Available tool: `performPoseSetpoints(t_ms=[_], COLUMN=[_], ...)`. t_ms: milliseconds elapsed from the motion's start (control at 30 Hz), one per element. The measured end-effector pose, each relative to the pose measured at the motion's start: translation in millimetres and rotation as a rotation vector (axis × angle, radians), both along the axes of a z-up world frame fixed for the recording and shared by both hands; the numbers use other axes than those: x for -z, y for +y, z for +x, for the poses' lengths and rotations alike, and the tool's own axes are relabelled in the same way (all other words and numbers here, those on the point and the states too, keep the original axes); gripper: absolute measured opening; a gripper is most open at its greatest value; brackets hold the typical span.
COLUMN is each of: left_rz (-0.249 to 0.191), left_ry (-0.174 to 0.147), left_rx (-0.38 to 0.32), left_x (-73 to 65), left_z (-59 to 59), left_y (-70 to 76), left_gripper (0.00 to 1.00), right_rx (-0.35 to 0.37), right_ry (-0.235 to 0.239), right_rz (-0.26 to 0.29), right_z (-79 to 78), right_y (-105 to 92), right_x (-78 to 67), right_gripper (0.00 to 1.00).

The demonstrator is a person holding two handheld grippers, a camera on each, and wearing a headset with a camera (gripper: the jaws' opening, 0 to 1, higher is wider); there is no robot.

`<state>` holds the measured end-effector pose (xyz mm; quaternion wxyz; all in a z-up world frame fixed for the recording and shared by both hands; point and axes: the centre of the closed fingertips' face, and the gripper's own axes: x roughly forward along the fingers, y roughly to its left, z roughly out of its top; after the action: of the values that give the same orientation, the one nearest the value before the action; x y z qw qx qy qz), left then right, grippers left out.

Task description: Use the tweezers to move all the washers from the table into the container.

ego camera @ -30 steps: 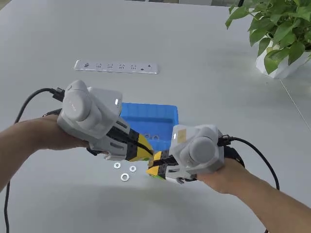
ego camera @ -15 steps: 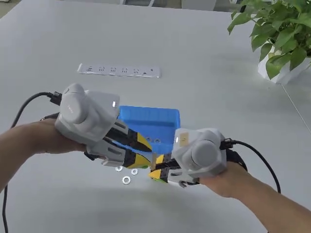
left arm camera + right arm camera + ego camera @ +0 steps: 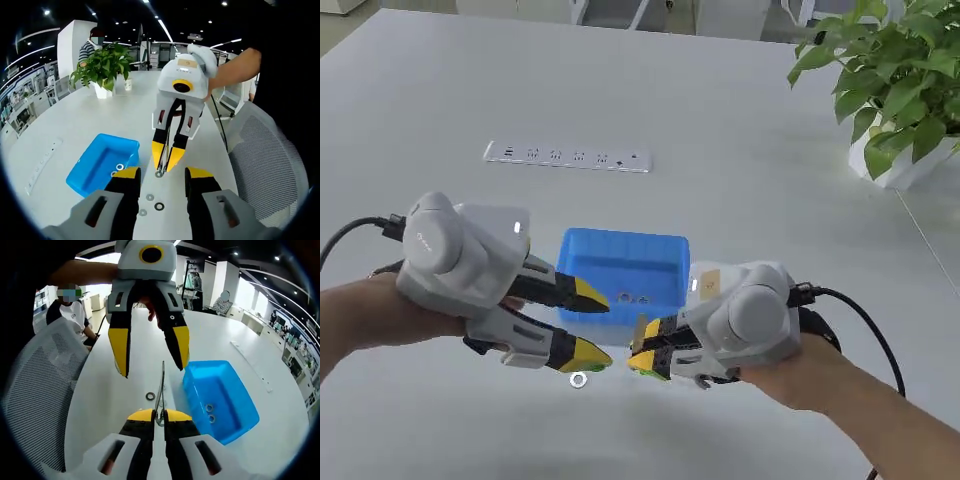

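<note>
Pick step. Right tool (image 3: 159, 416) clamps tweezers (image 3: 161, 385), tips at washer (image 3: 159, 174) on tabletop (image 3: 740, 150). Left tool (image 3: 595, 325) wide open, empty. Next: pinch, lift into container (image 3: 620, 262).

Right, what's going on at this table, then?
A person holds a gripper in each hand. The right gripper is shut on the tweezers, their tips down by a washer on the table. The left gripper, jaws open, hovers opposite. Two washers already lie in the blue container.

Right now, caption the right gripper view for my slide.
Right gripper shut on tweezers beside a washer on the table, blue container holding two washers alongside; left gripper open opposite.
</note>
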<state>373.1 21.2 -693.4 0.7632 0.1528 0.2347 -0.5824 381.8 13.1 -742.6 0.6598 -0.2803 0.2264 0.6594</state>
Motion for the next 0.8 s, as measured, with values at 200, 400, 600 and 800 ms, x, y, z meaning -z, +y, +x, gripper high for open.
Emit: performPoseSetpoints(t_ms=[200, 400, 600, 800], left_rz=[-0.018, -0.028, -0.028, -0.039], left_ry=[-0.007, -0.005, -0.007, -0.034], left_rx=[-0.050, -0.096, -0.125, -0.170], left_x=[-2.7, -0.6, 0.8, -5.1], left_z=[-2.9, -10.1, -13.5, -10.5], left_y=[7.1, 16.2, 22.9, 28.6], left_gripper=[0.48, 0.52, 0.57, 0.67], right_rx=[-0.004, -0.012, -0.019, -0.029], right_ry=[-0.012, -0.025, -0.030, -0.053], right_rz=[0.010, 0.028, 0.034, 0.040], right_z=[2.0, 7.9, 14.5, 24.1], right_y=[-1.3, -1.5, -0.7, 1.7], right_x=[-14.4, -33.5, -44.6, -53.8], right_gripper=[0.07, 0.07, 0.07, 0.07])
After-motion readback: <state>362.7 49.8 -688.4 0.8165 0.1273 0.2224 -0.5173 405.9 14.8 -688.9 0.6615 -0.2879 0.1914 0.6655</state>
